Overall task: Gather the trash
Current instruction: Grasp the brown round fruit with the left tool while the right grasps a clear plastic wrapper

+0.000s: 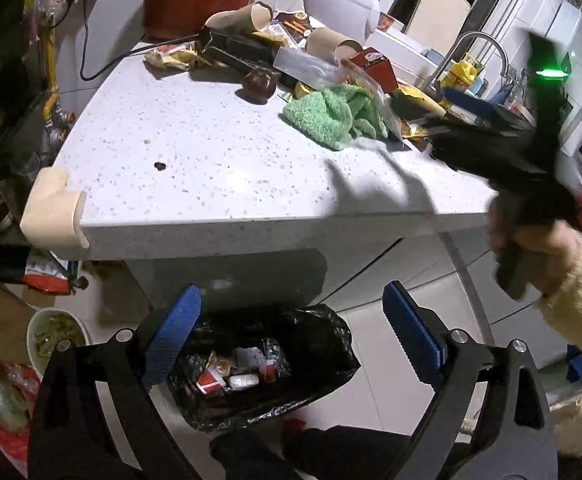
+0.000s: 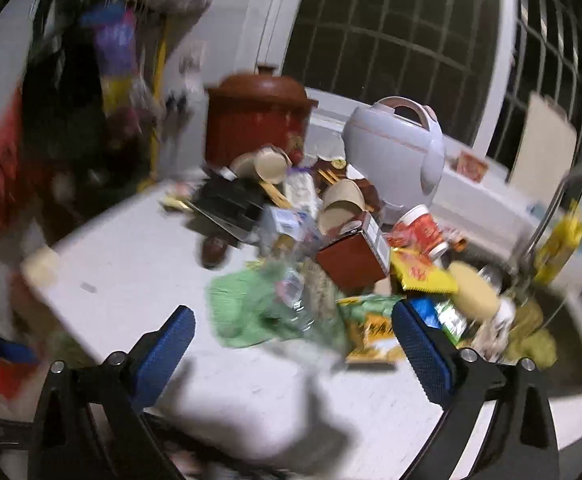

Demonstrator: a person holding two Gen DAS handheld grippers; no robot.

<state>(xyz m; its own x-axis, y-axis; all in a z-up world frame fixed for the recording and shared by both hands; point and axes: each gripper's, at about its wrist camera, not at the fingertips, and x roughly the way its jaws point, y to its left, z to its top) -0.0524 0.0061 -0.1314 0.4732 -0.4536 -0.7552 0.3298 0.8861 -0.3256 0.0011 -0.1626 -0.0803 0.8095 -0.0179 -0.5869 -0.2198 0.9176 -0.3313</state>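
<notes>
Both tools gape empty, apparently above bin [image 1: 259,360]

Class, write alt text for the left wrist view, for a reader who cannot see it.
The open left gripper, with nothing between its blue pads, hangs above a black-lined trash bin already holding wrappers, in front of a speckled white counter. A green cloth, cardboard tubes and packaging litter the counter's far side; the right gripper, blurred, reaches in from the right.
</notes>
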